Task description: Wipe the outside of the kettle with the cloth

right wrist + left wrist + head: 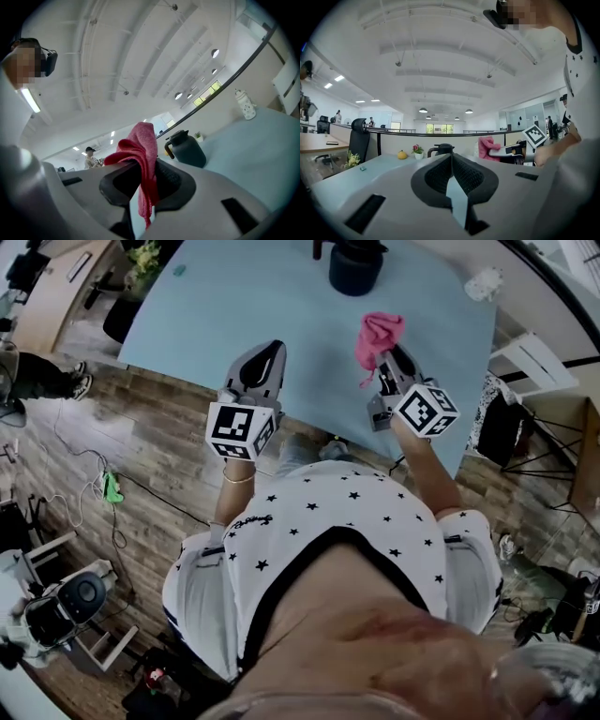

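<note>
A dark kettle (354,266) stands at the far edge of the light blue table (234,324); it also shows in the left gripper view (440,150) and the right gripper view (187,149). My right gripper (386,360) is shut on a pink cloth (378,337), held above the table's near right part, well short of the kettle. The cloth (143,150) hangs bunched between the right gripper's (147,164) pads. My left gripper (270,354) hovers over the table's near edge, shut on nothing. Its jaws (451,157) point toward the kettle, with the cloth (487,143) to their right.
A white spotted bottle (484,283) stands at the table's far right corner. A yellow fruit (402,154) and a small flower pot (417,152) sit left of the kettle. A tiny teal item (179,270) lies far left. A white chair (525,357) stands right of the table.
</note>
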